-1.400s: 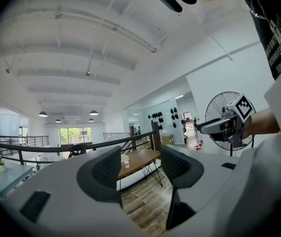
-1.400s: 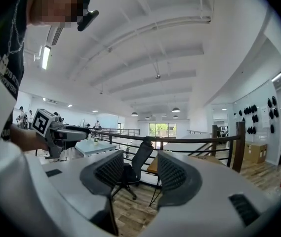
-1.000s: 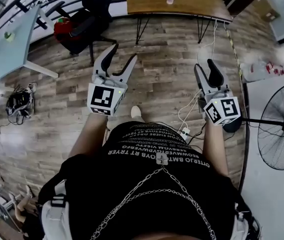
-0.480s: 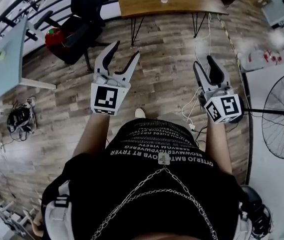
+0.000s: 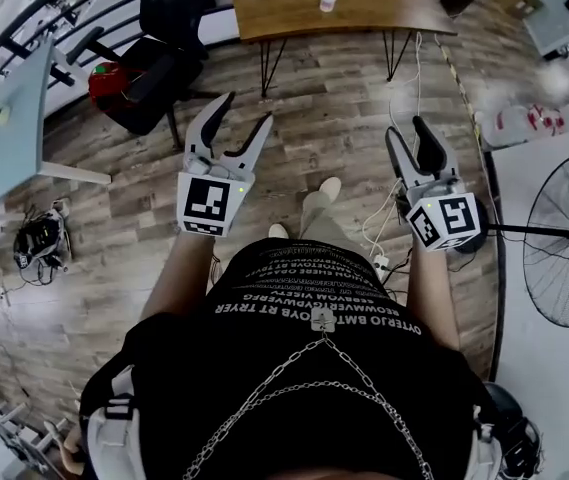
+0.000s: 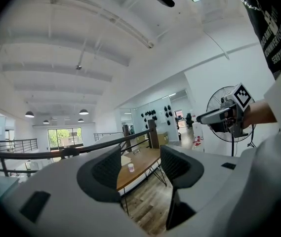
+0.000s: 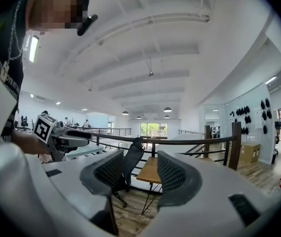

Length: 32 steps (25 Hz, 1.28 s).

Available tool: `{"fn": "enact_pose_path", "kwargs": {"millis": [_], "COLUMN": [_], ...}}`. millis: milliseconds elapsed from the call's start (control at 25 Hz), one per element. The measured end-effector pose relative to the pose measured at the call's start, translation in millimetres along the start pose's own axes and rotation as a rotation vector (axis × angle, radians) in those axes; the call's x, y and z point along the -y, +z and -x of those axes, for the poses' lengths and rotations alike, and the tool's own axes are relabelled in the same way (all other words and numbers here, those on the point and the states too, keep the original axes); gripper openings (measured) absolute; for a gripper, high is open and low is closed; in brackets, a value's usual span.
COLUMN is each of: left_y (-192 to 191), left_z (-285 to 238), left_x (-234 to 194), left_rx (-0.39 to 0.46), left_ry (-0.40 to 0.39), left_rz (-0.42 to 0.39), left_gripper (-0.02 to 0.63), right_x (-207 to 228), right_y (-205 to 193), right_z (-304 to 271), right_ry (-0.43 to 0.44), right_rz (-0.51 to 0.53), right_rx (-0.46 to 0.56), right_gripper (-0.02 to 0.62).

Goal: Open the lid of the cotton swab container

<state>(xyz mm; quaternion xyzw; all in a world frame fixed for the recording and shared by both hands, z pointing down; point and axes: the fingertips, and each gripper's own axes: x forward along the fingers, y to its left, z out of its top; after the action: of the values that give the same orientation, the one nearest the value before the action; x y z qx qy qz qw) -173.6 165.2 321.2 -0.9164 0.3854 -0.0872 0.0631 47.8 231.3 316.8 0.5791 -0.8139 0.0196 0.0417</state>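
Note:
The cotton swab container [image 5: 328,0] is a small white pot standing on a wooden table [image 5: 384,13] far ahead; the left gripper view also shows this container [image 6: 131,167] on the table [image 6: 145,162]. My left gripper [image 5: 248,108] is held out over the wood floor, open and empty. My right gripper [image 5: 407,128] is beside it, also open with nothing between its jaws. Both are well short of the table. In the left gripper view the jaws of my left gripper [image 6: 139,157] frame the table, and in the right gripper view my right gripper [image 7: 139,167] points toward the table's end [image 7: 149,173].
A black office chair [image 5: 164,28] with a red item stands left of the table. A grey desk [image 5: 4,98] is at far left, with cables [image 5: 39,213] on the floor. A standing fan [image 5: 564,258] and a white surface are at right. A power strip [image 5: 374,263] lies by the person's feet.
The person has stepped forward, one foot now showing ahead of the body. Both grippers rode along toward the table and stayed open.

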Motion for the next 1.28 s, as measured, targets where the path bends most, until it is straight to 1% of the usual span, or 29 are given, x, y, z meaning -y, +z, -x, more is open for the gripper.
{"fn": "enact_pose_path", "kwargs": {"millis": [280,400,520,640,720,920,1120,1280], "left_y": [-5.9,-6.6,-6.0,-5.2,-3.7,0.3,1.1,-7.0], "left_z": [-21.1,-38.0,-57.9,-77.8,-91.2,-124.9,-154.9,-168.5], "left_x": [-4.7,-1.6,-1.9,-3.8,-7.7,-25.8,-29.0,-36.4], "left_rx": [-0.038,-0.05,-0.052,-0.049,-0.043,-0.029,-0.04,-0.075], "left_ry": [-0.002,-0.025,-0.029,-0.015,-0.002,0.026,0.035,0.057], "left_rz": [-0.017,-0.028,-0.029,-0.017,-0.012,0.011,0.016,0.018], "left_gripper": [0.252,0.252,0.252,0.252,0.252,0.252,0.252,0.252], "right_x": [17.1,26.8,42.4,56.4,65.5,96.8,128.4,136.2], "right_y": [-2.5,-6.7,-10.5,-7.1,0.5,7.1,2.6,-0.9], "right_z": [-24.1,-35.8,-52.0,-67.3,-76.8,-102.9,-120.6,-140.6], "right_ry": [0.026,0.031,0.035,0.066,0.08,0.063,0.065,0.099], "right_rz": [-0.018,-0.033,-0.056,-0.06,-0.038,0.012,-0.014,-0.022], "right_rx": [0.026,0.028,0.017,0.021,0.035,0.022,0.019,0.004], "right_gripper": [0.198,0.193,0.186,0.181,0.181,0.166,0.155,0.155]}}
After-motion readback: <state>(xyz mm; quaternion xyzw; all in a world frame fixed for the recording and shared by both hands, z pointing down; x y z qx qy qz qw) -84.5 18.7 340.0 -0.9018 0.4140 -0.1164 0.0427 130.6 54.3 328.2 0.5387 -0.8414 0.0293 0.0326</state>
